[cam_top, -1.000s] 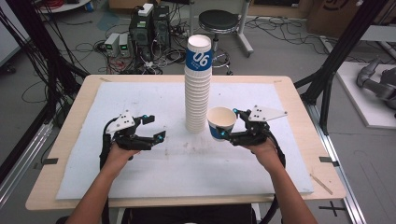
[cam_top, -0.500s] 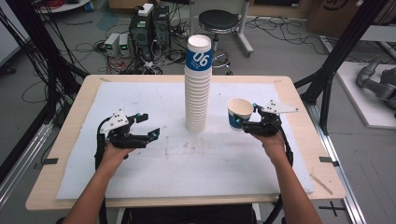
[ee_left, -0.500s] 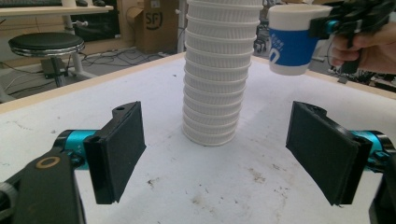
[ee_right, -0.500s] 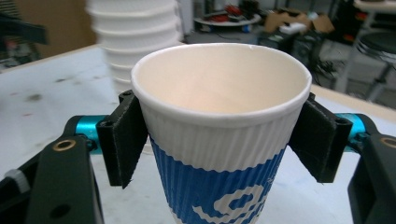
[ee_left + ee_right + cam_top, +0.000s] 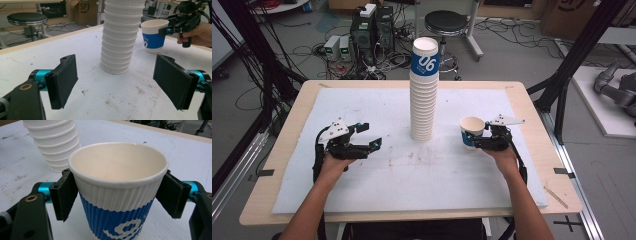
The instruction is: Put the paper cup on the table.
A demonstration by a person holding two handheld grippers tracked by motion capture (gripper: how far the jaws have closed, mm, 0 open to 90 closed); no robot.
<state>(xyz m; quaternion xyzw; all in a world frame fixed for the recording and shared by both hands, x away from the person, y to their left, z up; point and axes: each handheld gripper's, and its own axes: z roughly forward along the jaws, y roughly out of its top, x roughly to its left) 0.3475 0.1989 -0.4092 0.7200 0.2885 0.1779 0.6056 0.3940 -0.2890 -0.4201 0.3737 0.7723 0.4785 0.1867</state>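
Note:
A tall stack of white ribbed paper cups (image 5: 424,90) (image 5: 120,37) stands upright mid-table, its top cup marked "06" on a blue band. A single white and blue cup (image 5: 472,131) (image 5: 117,195) stands on the white mat to its right. My right gripper (image 5: 475,139) (image 5: 117,192) has a pad on each side of this cup; its jaws have just been opening and the pads sit at the cup's wall without squeezing it. To the left of the stack my left gripper (image 5: 371,135) (image 5: 117,82) is held open with nothing between its pads. The left gripper view also shows the single cup (image 5: 153,37).
A white mat (image 5: 412,180) covers most of the wooden table (image 5: 532,100). Black frame posts rise at both sides of the table. A stool (image 5: 447,22), computer cases and cables lie on the floor beyond the far edge.
My right hand has carried the single cup to the right, away from the stack, and down onto the mat. The left hand has stayed almost still.

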